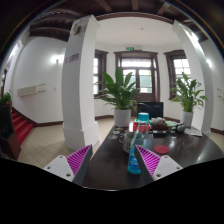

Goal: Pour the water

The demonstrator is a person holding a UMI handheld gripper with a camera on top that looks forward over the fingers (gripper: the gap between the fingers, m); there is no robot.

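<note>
The tongs [111, 160] stood wide open, their two magenta-padded fingers [78, 158] splayed apart and holding nothing. A slim translucent blue plastic bottle [134, 157] stood upright on the dark round table [190, 160], between the fingers but closer to the right one, with a gap at either side. Just behind the bottle rose a taller clear container with a red-and-teal top [143, 121], amid small items too blurred to tell. Well beyond the bottle, a large leafy potted plant [122, 96] stood beside a white square column [80, 90].
</note>
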